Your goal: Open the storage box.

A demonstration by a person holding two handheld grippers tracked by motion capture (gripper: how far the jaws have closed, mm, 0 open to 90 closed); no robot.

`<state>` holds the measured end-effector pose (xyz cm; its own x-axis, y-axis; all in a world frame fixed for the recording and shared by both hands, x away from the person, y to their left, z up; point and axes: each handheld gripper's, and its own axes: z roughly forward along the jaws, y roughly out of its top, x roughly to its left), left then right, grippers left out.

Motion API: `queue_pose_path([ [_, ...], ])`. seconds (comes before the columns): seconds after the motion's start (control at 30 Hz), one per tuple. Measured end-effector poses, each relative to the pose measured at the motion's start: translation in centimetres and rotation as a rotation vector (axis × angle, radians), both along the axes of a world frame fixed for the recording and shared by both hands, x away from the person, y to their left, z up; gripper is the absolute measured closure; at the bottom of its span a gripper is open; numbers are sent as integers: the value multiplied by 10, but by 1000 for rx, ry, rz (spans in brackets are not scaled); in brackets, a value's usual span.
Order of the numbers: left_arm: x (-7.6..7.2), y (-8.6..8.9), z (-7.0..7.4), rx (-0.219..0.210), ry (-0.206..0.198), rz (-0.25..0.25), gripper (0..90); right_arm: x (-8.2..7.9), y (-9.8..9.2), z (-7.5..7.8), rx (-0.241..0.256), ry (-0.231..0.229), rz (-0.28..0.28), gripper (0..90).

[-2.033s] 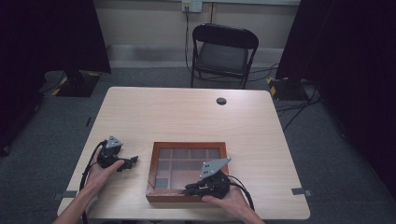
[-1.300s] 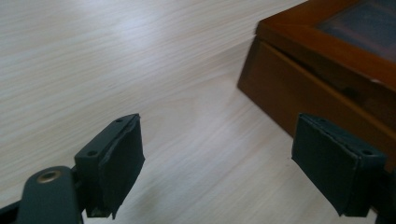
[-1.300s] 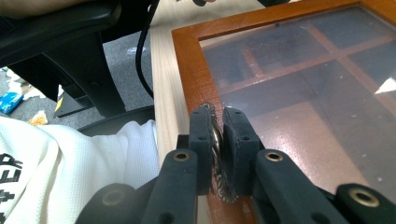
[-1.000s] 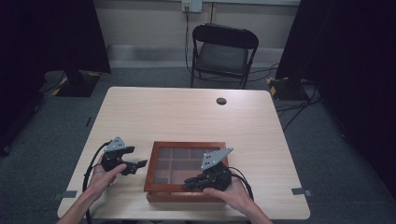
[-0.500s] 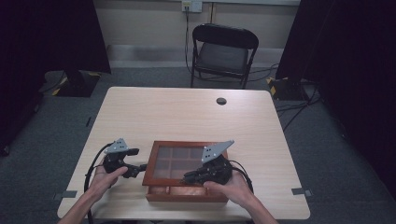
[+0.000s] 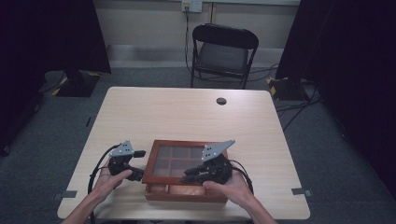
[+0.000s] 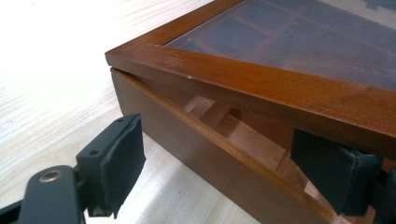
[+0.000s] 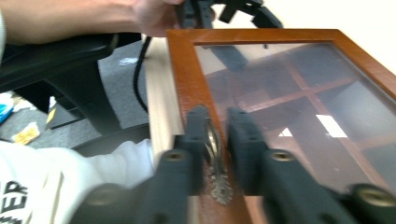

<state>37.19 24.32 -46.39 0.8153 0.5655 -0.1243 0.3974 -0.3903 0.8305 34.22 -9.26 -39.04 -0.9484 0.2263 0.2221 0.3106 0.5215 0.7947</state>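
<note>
Box [image 6: 187, 186]: reddish-brown wood, lid [image 6: 161, 156] glazed dark with a brown grid beneath. Handle [image 8: 215, 158]: tarnished brass. Bench [image 6: 187, 112]: pale, fine-grained wood. Grippers [image 6: 135, 164] [image 6: 189, 176]: black, grey top plates. Chair [image 6: 224, 51]: black. Floor [image 6: 327, 140]: grey carpet.

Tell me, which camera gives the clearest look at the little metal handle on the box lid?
The right gripper view: the metal handle sits close up between the right gripper jaws, on the lid frame. In the high view the hand and gripper cover that spot. The left gripper view shows the lid's raised corner instead.
</note>
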Motion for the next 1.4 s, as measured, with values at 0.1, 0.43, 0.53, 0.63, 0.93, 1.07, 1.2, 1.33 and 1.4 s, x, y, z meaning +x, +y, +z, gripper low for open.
queue_pose_path([
  [0.1, 0, 0, 0, -3, -3, 1, 168, 2, -4, 1, -6, 7, -38, 454],
  [0.43, -2, 0, 5, -35, -8, 2, 194, 7, -40, 5, 68, 11, -144, 282],
  [0.53, -3, 1, 8, -47, -18, 8, 194, 6, -55, 3, 76, 8, -181, 267],
  [0.63, -3, 1, 9, -58, -21, 13, 195, 4, -61, 2, 88, 5, -184, 254],
  [0.93, -4, 0, 17, -97, -42, 13, 226, 1, -80, 5, 99, -22, -237, 184],
  [1.07, -5, -3, 22, -102, -59, 25, 223, -1, -83, 5, 95, -34, -248, 175],
  [1.2, -5, -6, 26, -104, -81, 30, 237, 1, -86, 2, 96, -38, -256, 157],
  [1.33, -3, -6, 28, -105, -87, 28, 248, 0, -87, 3, 90, -54, -259, 154],
  [1.4, -3, -7, 29, -121, -81, 24, 258, 0, -87, 4, 85, -64, -265, 154],
])
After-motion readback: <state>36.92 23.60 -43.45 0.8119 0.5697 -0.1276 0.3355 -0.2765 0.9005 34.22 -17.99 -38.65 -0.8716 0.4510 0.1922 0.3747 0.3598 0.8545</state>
